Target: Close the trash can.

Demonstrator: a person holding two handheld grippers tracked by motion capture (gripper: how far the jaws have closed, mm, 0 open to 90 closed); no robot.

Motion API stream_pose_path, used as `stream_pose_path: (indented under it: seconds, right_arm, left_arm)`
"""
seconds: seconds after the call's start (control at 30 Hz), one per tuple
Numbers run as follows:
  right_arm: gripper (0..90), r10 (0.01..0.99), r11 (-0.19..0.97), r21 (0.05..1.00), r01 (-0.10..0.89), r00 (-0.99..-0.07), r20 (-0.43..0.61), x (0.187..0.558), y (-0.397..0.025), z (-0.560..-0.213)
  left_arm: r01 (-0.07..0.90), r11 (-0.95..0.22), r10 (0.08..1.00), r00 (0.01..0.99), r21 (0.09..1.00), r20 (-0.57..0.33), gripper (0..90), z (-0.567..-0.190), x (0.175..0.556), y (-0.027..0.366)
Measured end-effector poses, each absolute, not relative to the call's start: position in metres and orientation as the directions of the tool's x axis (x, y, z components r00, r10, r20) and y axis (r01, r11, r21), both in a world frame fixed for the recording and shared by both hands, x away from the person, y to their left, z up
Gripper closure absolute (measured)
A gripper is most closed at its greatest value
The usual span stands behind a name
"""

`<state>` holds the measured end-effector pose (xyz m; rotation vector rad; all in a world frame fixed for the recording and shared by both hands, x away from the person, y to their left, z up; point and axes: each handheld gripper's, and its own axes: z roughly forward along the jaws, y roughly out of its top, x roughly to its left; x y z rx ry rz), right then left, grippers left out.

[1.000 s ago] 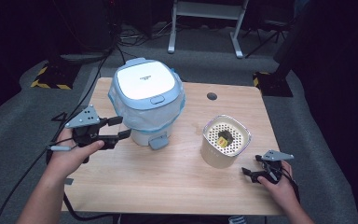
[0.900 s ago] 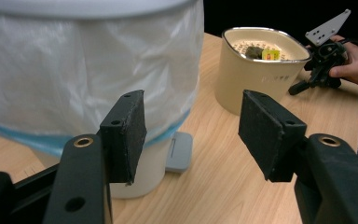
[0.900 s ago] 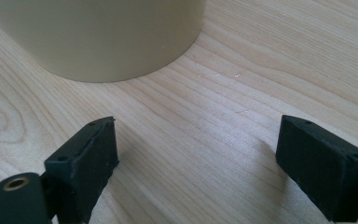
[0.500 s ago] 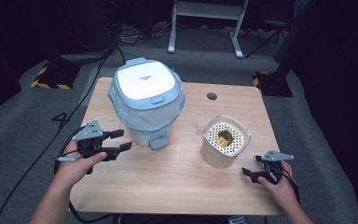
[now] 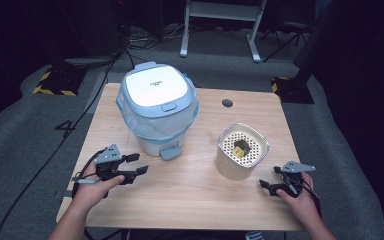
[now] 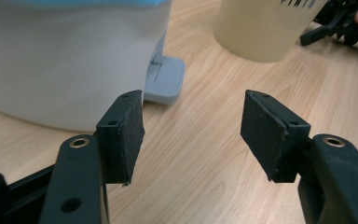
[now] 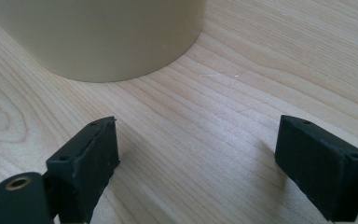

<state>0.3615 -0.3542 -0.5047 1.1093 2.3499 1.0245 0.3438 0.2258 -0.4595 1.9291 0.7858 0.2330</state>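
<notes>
A person's left gripper [image 5: 136, 164] rests near the wooden table's [image 5: 190, 200] front left edge, jaws spread wide and empty, bare board between them and the pedal bin [image 5: 157, 112] just beyond. The right gripper [image 5: 270, 184] sits near the front right edge, jaws also wide, holding nothing. The white-lidded bin, lined with a pale blue bag, stands shut at the table's back left; a cream perforated-top container [image 5: 241, 150] stands to its right.
</notes>
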Motion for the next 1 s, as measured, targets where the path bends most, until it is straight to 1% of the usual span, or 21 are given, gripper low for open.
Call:
stream_pose_path:
  seconds: [0.17, 0.33, 0.5, 0.6, 0.7, 0.77, 0.93, 1.0]
  right_arm:
    - [13.6, 0.773, 0.433, 0.734, 0.523, -0.634, -0.005, 0.362, -0.354, -0.505]
    - [13.6, 0.774, 0.433, 0.734, 0.523, -0.634, -0.005, 0.362, -0.354, -0.505]
    - [13.6, 0.773, 0.433, 0.734, 0.523, -0.634, -0.004, 0.362, -0.354, -0.505]
    - [13.6, 0.773, 0.433, 0.734, 0.523, -0.634, -0.005, 0.362, -0.354, -0.505]
    - [13.6, 0.773, 0.433, 0.734, 0.523, -0.634, -0.005, 0.362, -0.354, -0.505]
    - [13.6, 0.773, 0.433, 0.734, 0.522, -0.634, -0.005, 0.362, -0.354, -0.505]
    - [13.6, 0.773, 0.433, 0.734, 0.523, -0.634, -0.005, 0.362, -0.354, -0.505]
    - [13.8, 0.773, 0.433, 0.734, 0.523, -0.634, -0.005, 0.361, -0.354, -0.505]
  left_arm:
    - [0.459, -0.303, 0.636, 0.750, 0.835, -0.182, 38.9, -0.478, 0.343, 0.223]
    - [0.482, -0.358, 0.654, 0.741, 0.800, -0.154, 36.3, -0.486, 0.343, 0.220]
    - [0.484, -0.446, 0.663, 0.744, 0.753, -0.086, 33.2, -0.494, 0.342, 0.217]
    - [0.487, -0.474, 0.675, 0.736, 0.734, -0.052, 30.7, -0.498, 0.342, 0.215]
    - [0.484, -0.516, 0.691, 0.723, 0.706, 0.009, 28.8, -0.503, 0.344, 0.216]
    - [0.506, -0.498, 0.702, 0.712, 0.704, -0.015, 26.5, -0.504, 0.345, 0.216]
    - [0.528, -0.487, 0.722, 0.692, 0.696, -0.020, 21.2, -0.504, 0.347, 0.216]
    - [0.544, -0.475, 0.739, 0.674, 0.692, -0.022, 16.1, -0.505, 0.348, 0.215]
